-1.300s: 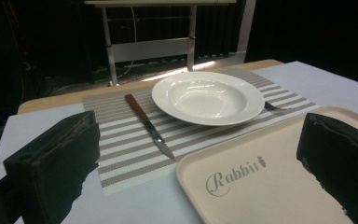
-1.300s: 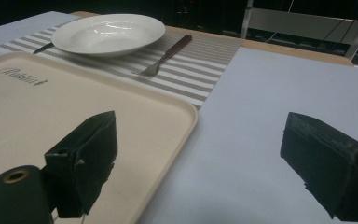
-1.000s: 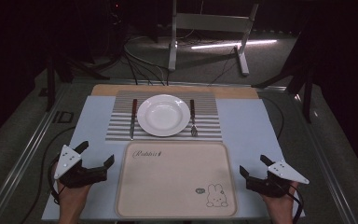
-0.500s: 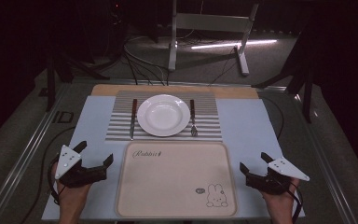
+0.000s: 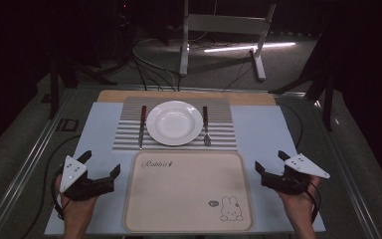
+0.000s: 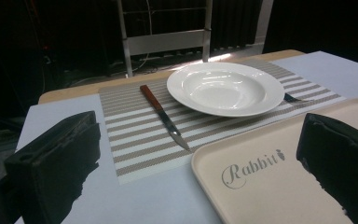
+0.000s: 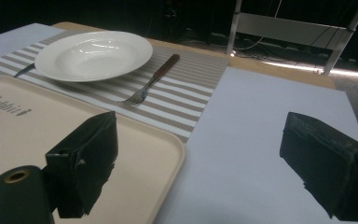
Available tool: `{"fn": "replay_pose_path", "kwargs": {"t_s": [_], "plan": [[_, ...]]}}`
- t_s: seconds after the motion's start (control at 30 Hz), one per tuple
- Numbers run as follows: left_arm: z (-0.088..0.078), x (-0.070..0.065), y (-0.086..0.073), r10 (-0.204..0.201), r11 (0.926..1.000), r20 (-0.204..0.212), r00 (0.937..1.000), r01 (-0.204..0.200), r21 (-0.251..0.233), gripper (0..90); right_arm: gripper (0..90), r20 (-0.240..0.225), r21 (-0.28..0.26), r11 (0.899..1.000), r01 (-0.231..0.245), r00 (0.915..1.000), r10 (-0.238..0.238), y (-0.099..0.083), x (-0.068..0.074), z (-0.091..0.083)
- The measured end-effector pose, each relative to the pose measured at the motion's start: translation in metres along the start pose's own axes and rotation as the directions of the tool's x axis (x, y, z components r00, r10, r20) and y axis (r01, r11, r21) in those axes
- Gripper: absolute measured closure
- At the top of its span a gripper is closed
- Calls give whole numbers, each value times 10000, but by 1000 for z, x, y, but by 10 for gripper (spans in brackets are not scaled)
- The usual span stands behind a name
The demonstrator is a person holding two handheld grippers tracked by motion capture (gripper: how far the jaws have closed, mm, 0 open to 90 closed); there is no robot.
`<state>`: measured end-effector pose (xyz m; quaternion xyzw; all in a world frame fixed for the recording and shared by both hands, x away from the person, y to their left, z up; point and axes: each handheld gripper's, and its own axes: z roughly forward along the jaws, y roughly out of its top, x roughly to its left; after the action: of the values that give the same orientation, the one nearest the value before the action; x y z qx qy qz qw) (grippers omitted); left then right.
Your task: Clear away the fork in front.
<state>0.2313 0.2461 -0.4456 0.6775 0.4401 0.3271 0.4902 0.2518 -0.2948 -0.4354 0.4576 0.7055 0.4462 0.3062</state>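
Since a second ago my left hand-held gripper (image 5: 102,169) has slid a little back and outward along the tabletop (image 5: 263,129), and the right hand-held gripper (image 5: 270,165) has barely shifted. I read that as settling at the tray's two sides before any pick-up; nothing is lifted yet.

The beige tray (image 5: 189,191) lies between the two grippers, its left edge just inside my left one and its right edge just inside my right one. It is empty, bearing only its printed word and rabbit. Both grippers have their jaws spread wide and hold nothing; in the left gripper view the tray's corner (image 6: 214,163) sits between the jaws.

Beyond the tray, ahead of both grippers, lies the striped placemat (image 5: 219,142). On it stands the white plate (image 5: 174,122), empty too. The knife (image 5: 142,125) lies on the plate's left and the fork (image 5: 206,124) on its right, both apart from it.
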Motion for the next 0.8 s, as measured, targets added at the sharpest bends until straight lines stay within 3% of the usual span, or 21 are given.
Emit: {"fn": "replay_pose_path", "kwargs": {"t_s": [0.8], "plan": [[0,1,0,-69,10000,-33,10000,69,19,3,115,72,437,9990,8,10000,-11,34,6,39]]}}
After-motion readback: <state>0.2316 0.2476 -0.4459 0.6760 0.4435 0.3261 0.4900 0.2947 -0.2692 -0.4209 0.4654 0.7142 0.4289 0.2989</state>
